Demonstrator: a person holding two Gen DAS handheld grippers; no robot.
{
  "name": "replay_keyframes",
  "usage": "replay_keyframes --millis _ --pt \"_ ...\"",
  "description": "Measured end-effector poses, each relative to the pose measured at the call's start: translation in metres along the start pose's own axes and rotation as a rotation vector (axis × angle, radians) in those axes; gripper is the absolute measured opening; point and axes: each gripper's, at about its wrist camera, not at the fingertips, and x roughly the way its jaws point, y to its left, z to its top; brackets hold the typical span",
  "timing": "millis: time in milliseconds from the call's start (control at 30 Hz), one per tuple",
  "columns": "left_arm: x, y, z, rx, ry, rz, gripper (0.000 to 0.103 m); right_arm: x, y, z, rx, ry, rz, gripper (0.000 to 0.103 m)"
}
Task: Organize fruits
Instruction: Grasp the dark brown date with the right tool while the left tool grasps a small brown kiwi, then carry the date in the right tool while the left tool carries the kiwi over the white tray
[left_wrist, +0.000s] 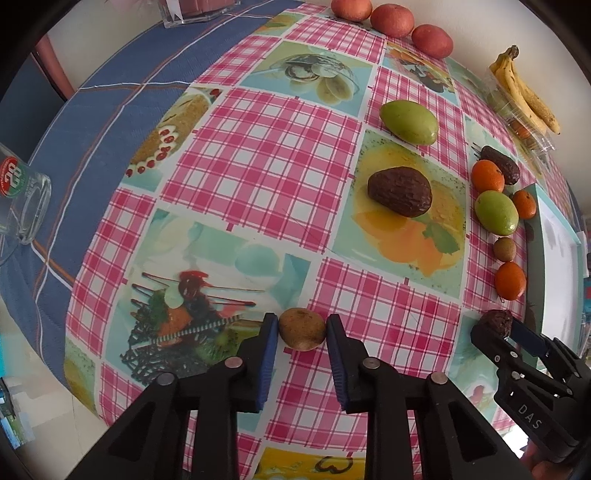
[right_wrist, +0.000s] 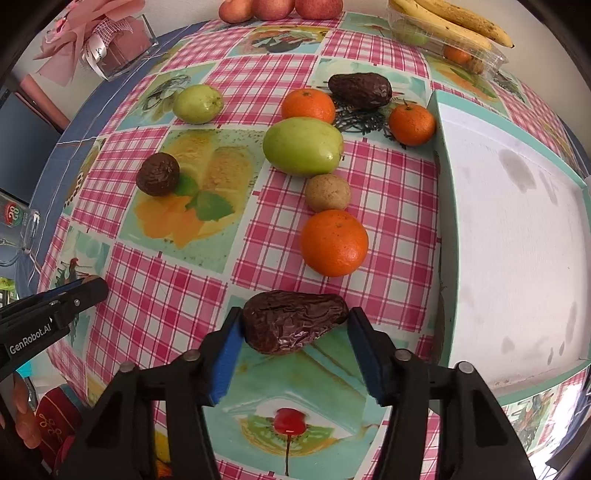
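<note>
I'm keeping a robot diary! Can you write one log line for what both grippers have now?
left gripper: shut on small round brown kiwi | right gripper: shut on wrinkled dark-brown avocado | both fruits low over checked tablecloth

Both pictures are bright and sharp, with soft light and small pale shadows. The edges curve a lot, and the corners go black.
</note>
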Motion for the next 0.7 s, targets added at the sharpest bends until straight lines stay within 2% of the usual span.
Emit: replay_keyframes --millis 133,433,700 --pt "-0.005 0.003 -0.001 -0.01 -0.009 -0.012 0.028 -0.004 -0.001 0.001 -0.007 -0.004 0.013 0.058" --pt "-0.025 -0.003 0.005 -0.009 -0.047 -0.033 0.028 -0.034 -0.01 0.004 0.032 -0.08 0.058 0.058" --pt "-0.051 -0.032 0.024 0.013 -0.079 -0.065 0.028 -0.068 -0.032 0.01 0.099 -0.174 0.012 0.058"
